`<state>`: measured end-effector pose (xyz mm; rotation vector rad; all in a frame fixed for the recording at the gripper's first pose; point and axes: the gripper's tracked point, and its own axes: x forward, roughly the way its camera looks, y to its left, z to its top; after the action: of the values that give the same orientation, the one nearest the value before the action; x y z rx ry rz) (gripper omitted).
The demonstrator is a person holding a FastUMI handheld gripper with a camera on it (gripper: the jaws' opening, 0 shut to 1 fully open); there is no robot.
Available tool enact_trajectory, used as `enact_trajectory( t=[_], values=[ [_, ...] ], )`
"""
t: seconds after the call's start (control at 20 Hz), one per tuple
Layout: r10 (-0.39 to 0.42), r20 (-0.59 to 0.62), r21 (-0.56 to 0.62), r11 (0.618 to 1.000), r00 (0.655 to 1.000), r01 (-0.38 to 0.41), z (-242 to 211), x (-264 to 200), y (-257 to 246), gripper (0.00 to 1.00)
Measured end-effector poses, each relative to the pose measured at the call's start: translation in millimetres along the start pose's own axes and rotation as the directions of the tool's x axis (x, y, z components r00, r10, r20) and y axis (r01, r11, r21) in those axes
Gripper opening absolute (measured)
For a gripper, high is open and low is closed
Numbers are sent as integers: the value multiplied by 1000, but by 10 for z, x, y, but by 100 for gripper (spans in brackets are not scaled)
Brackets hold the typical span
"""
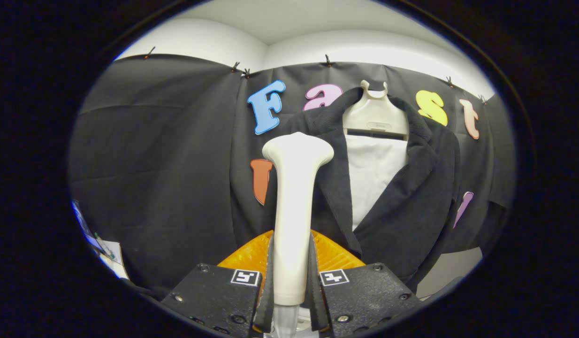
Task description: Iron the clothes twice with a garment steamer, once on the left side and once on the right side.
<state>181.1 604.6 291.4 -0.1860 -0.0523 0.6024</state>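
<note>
My gripper (291, 270) is shut on the handle of a white garment steamer (294, 197), which stands upright between my fingers. Its flared head rises in front of the left lapel of a black jacket (407, 206). The jacket hangs on a cream hanger (375, 115) against the booth wall, open at the front over a white panel (371, 176). Whether the steamer head touches the cloth I cannot tell. An orange ribbed part (331, 256) sits just behind my fingers at the steamer's base.
Black cloth walls stand on the left and behind the jacket. A white wall and ceiling rise above the cloth. Some papers (106, 251) lie low at the left. A pale surface (451, 272) lies below the jacket's right hem.
</note>
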Motion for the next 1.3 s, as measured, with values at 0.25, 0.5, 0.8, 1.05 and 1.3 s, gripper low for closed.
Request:
enact_trajectory(
  t=[0.25,0.5,0.8,1.05,1.3],
  values=[
    [-4,-46,-3,1000,999,4,-215,55,-101,33],
    [1,-77,-8,1000,997,-1,-409,1,-141,33],
    [1,-130,4,1000,992,0,-682,-88,-194,33],
    [-1,-172,0,1000,985,1,-939,-182,-226,33],
    [0,-212,-1,1000,977,-1,-1182,-249,-246,33]
  ],
)
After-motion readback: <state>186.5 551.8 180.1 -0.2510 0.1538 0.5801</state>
